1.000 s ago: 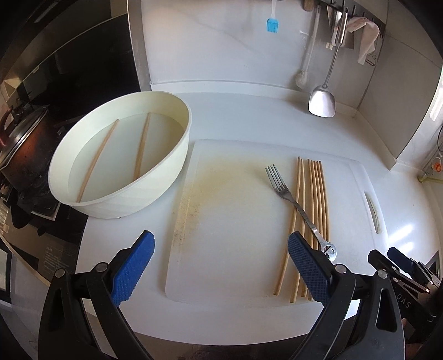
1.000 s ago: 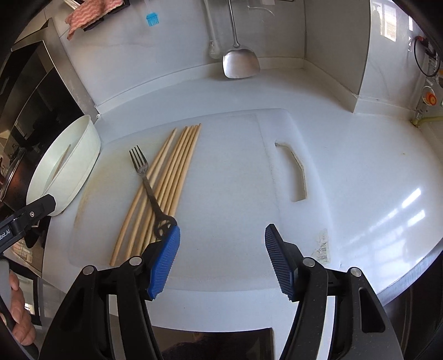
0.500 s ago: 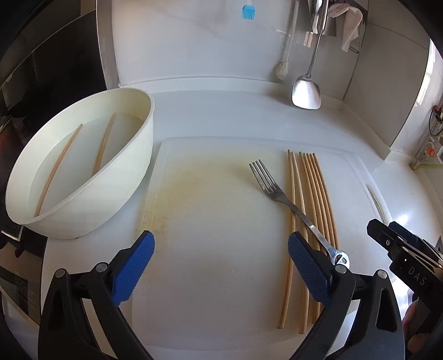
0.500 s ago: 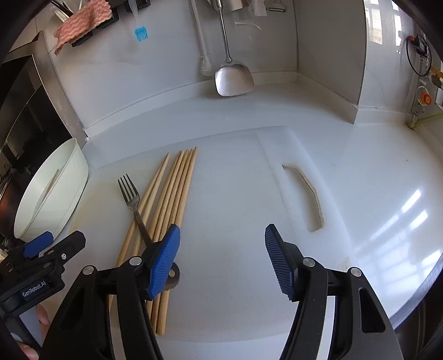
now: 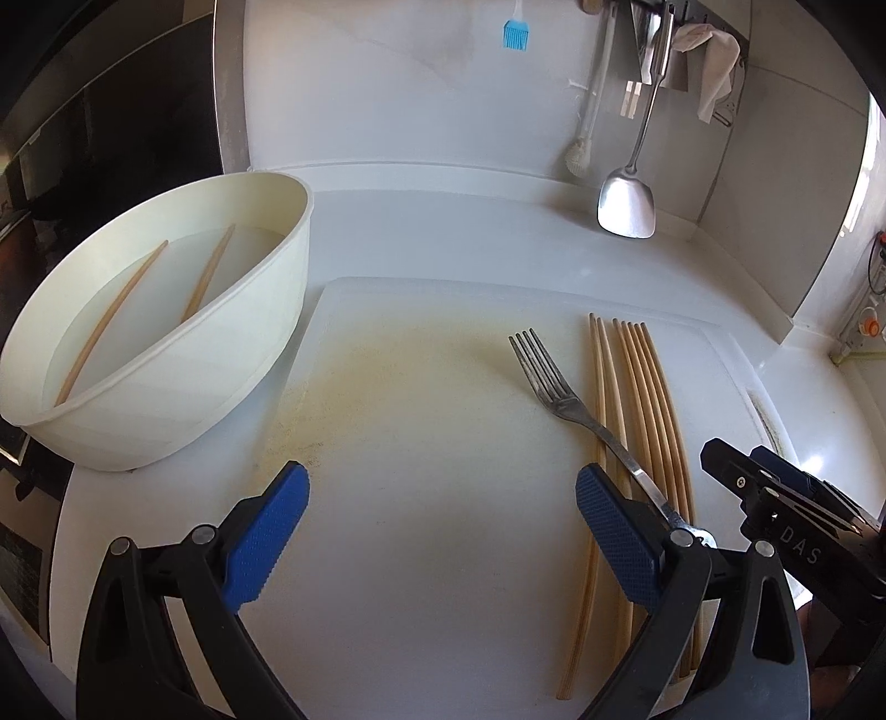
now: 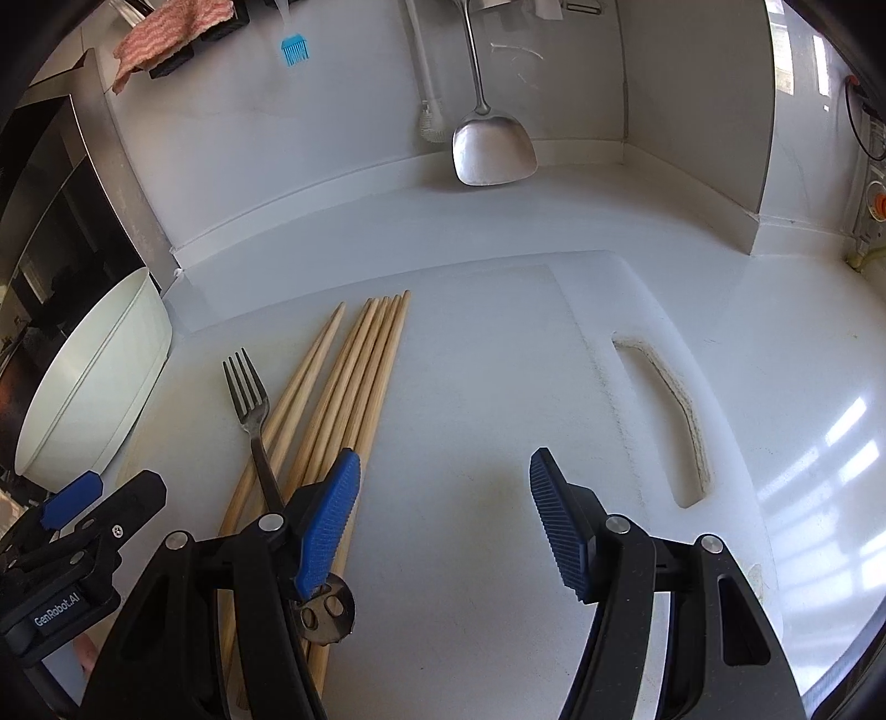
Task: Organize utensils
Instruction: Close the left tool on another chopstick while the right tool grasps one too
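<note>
A metal fork [image 5: 559, 396] lies on a white cutting board [image 5: 432, 421], its handle across several wooden chopsticks [image 5: 648, 399] laid side by side. Two more chopsticks [image 5: 207, 274] lie in a cream bowl [image 5: 166, 399] of water at the left. My left gripper [image 5: 443, 531] is open and empty above the board's near part, its right finger over the chopsticks. My right gripper [image 6: 443, 520] is open and empty; its left finger sits over the fork [image 6: 252, 407] handle and chopsticks [image 6: 360, 365].
A metal spatula [image 5: 628, 205], a white brush [image 5: 581, 155] and a blue silicone brush [image 5: 515, 33] hang on the back wall. A cloth [image 6: 166, 33] hangs at the top left of the right wrist view. A dark stove area lies left of the bowl.
Both grippers have moved forward over the cutting board, closer to the fork and chopsticks. The utensils have not moved. Both grippers stay open.
</note>
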A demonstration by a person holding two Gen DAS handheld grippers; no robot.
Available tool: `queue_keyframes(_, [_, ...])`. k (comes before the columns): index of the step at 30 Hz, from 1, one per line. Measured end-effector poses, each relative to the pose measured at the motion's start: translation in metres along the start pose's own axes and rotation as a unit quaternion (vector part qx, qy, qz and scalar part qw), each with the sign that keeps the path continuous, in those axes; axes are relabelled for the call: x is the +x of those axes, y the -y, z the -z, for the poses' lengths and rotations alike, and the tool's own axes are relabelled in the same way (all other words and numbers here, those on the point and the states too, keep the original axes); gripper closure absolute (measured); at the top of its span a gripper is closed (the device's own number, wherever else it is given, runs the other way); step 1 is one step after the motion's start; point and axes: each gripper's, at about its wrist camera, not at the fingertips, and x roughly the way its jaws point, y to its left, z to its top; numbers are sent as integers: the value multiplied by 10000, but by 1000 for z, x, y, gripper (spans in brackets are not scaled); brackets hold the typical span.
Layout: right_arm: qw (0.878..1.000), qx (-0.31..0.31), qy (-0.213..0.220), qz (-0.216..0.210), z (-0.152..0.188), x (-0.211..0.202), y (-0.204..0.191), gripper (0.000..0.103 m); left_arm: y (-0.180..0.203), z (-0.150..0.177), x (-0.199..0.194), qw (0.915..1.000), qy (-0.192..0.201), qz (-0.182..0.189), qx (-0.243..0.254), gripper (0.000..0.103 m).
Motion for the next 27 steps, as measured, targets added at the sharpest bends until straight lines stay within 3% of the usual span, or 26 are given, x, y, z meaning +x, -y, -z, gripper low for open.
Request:
queue_keyframes(8, [10000,-66,-53,-20,-1,5,-6,42,0,-2,1,10000,13,0,-23,8])
queue_keyframes(23, [9978,-320,-171,561,5,1,-10,42,3,-3,5,10000,-28,31,57,8])
queue_keyframes(27, [9993,-149,-99,326,4,-4,-4,42,5,-3,6,9999,-35,46,84,8])
